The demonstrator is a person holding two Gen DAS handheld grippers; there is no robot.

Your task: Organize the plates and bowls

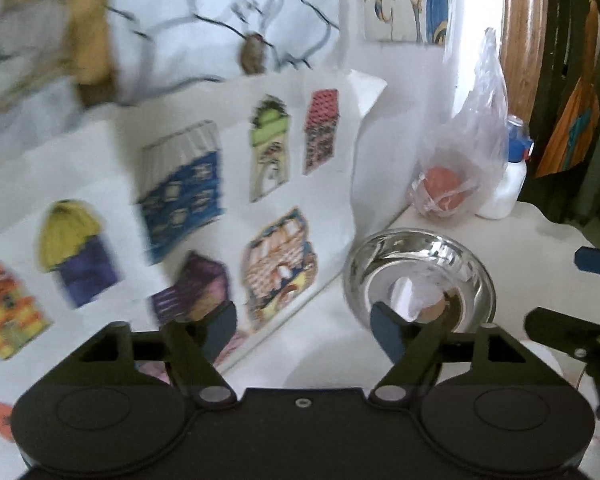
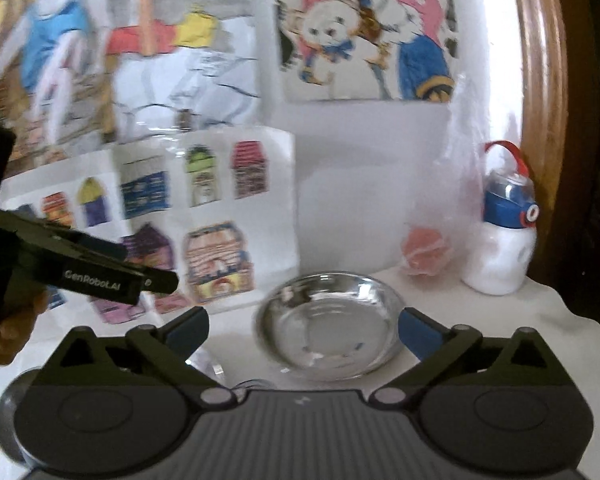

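A shiny steel bowl [image 1: 420,276] sits on the white table and also shows in the right wrist view [image 2: 330,326]. My left gripper [image 1: 304,330] is open and empty, just left of and before the bowl. My right gripper [image 2: 302,330] is open and empty, its fingers either side of the bowl's near part, above it. A dark round dish edge [image 2: 8,412] shows at the lower left of the right wrist view. The left gripper's body [image 2: 80,268] shows at the left in the right wrist view.
A white board with coloured house pictures [image 1: 204,208] leans against the wall on the left. A clear plastic bag with a red object [image 1: 456,176] and a white bottle with a blue cap [image 1: 504,184] stand behind the bowl. A wooden frame [image 2: 540,92] is on the right.
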